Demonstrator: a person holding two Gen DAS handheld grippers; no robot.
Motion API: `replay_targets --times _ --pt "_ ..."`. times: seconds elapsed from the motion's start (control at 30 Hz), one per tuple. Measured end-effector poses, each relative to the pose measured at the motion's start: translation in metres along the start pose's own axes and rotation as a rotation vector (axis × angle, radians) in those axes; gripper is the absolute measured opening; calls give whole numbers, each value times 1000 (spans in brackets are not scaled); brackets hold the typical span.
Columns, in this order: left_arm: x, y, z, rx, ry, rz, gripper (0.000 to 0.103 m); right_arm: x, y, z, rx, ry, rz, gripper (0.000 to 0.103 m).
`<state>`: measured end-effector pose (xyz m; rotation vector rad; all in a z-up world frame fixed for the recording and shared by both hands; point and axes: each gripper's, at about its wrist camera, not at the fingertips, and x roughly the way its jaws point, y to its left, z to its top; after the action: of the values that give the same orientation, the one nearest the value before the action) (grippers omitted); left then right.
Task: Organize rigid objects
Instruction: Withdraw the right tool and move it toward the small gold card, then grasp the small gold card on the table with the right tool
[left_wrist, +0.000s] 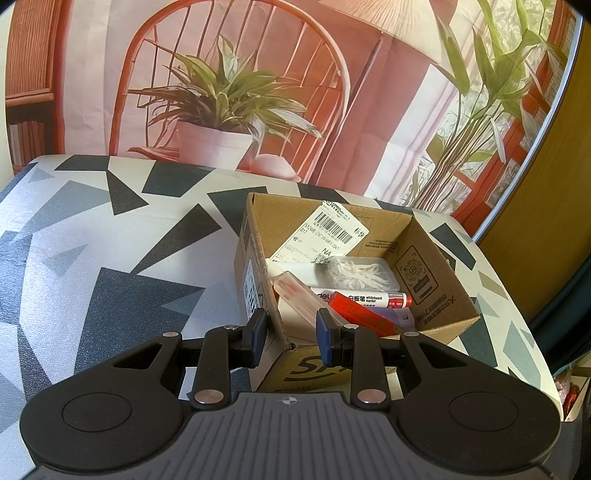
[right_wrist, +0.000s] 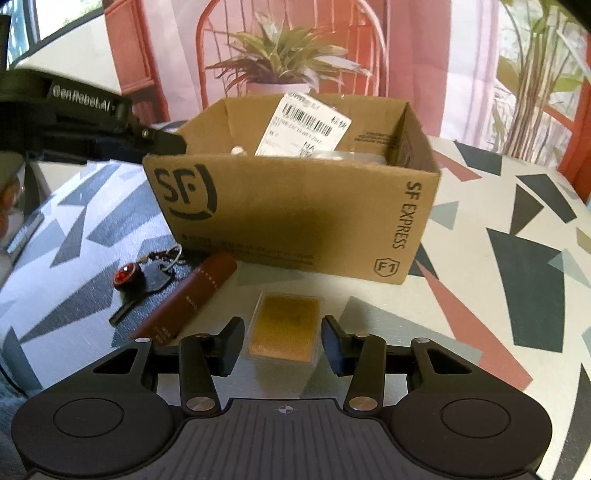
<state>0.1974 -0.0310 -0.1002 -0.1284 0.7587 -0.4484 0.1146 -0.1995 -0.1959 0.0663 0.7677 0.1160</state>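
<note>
Two pads of the left gripper (left_wrist: 290, 336) pinch the cardboard box (left_wrist: 424, 291) corner wall. The right gripper (right_wrist: 282, 345), part open, brackets a flat, seemingly clear-cased gold card box (right_wrist: 283, 326), pads apparently apart from its edges

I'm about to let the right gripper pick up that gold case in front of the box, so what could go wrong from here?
1. The gold case lies flat on the table between the right gripper's closing jaws; a low, slick case may slip out.
2. The brown tube lies right beside the left finger and could get nudged.
3. The left gripper is clamped on the cardboard box's corner; pulling there could shift the box.
</note>
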Motion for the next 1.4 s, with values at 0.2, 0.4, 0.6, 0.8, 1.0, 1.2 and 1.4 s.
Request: replay_targets --times 0.2,0.4,0.6,0.8,1.0,1.2,1.4 --pt "0 0 0 0 0 0 31 -7 -5 0 18 3 -7 0" --pt "0 0 0 0 -1 1 30 -3 -5 -3 52 34 29 15" --pt "0 1 0 2 -1 1 30 14 25 -1 -4 76 90 54" --pt "0 1 0 0 0 0 30 22 48 0 -121 75 60 65" --pt "0 1 2 0 1 0 31 16 40 -3 -168 79 3 47" --pt "0 1 3 0 0 0 31 13 6 -3 -76 70 -69 47" --pt "0 1 3 0 0 -1 31 19 9 2 -126 51 -45 48"
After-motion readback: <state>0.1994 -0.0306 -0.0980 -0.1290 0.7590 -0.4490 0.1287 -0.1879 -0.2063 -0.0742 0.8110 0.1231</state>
